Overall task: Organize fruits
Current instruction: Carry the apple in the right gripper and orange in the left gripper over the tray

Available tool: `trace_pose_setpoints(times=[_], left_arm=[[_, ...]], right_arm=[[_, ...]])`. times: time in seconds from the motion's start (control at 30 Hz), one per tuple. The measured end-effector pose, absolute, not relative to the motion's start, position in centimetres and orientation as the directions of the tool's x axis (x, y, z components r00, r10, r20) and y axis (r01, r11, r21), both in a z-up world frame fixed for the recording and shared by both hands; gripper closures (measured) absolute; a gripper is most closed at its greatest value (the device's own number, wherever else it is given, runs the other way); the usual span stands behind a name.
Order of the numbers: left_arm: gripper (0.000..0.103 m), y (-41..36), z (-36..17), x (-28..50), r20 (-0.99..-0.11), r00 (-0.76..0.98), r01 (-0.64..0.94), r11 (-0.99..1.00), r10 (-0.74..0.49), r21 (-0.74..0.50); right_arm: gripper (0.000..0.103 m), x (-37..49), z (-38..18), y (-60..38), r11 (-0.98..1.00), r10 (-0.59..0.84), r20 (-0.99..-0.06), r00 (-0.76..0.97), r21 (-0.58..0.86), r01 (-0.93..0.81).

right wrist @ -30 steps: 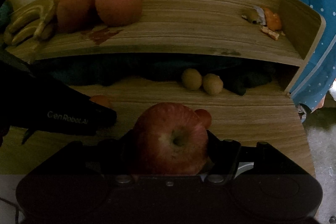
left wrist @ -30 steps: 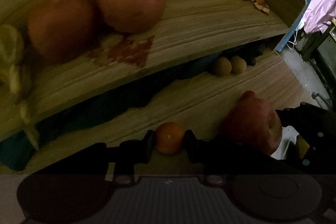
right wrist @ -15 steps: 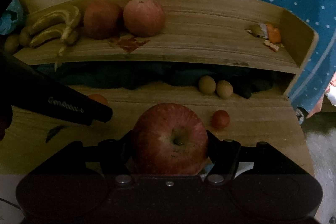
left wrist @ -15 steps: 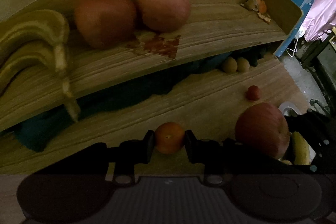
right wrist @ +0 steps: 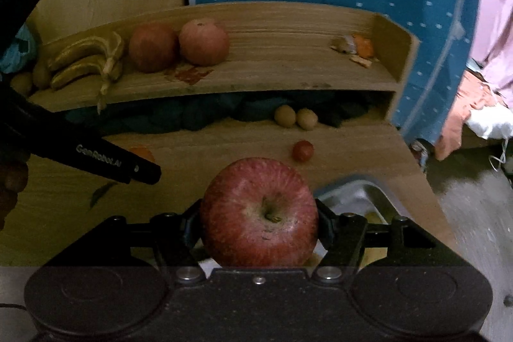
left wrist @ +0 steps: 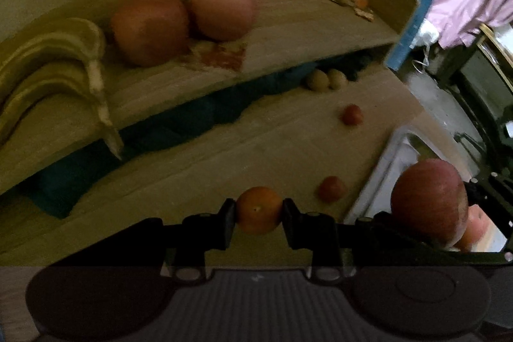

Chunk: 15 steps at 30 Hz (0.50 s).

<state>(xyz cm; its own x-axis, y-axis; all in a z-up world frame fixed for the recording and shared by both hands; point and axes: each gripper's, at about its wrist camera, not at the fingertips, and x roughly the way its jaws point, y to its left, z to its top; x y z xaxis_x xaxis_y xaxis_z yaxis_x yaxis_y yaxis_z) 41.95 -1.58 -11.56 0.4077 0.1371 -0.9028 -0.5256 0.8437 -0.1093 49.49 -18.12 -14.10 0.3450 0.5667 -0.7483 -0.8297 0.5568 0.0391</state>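
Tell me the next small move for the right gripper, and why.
Probably lower the red apple toward the metal tray just below and to its right. The right gripper is shut on the apple, and other fruit already lies in the tray.

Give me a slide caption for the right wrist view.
Right gripper clamps a red apple before a wooden shelf holding bananas.

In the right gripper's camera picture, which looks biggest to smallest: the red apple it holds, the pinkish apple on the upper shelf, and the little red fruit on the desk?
1. Red apple, though it sits nearest the camera, which enlarges it.
2. Pinkish apple on the upper shelf.
3. Little red fruit, clearly the smallest.
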Motion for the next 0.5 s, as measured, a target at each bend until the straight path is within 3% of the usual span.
trace_pose_setpoints(times=[0.5], left_arm=[[0.068,-7.1,-12.5,42.3,-0.912,0.41,-0.322,0.936,0.0,-0.144]], right_arm=[[0.034,46.0,-14.0,-23.9,0.676,0.472,-0.787,0.398,0.033,-0.736]])
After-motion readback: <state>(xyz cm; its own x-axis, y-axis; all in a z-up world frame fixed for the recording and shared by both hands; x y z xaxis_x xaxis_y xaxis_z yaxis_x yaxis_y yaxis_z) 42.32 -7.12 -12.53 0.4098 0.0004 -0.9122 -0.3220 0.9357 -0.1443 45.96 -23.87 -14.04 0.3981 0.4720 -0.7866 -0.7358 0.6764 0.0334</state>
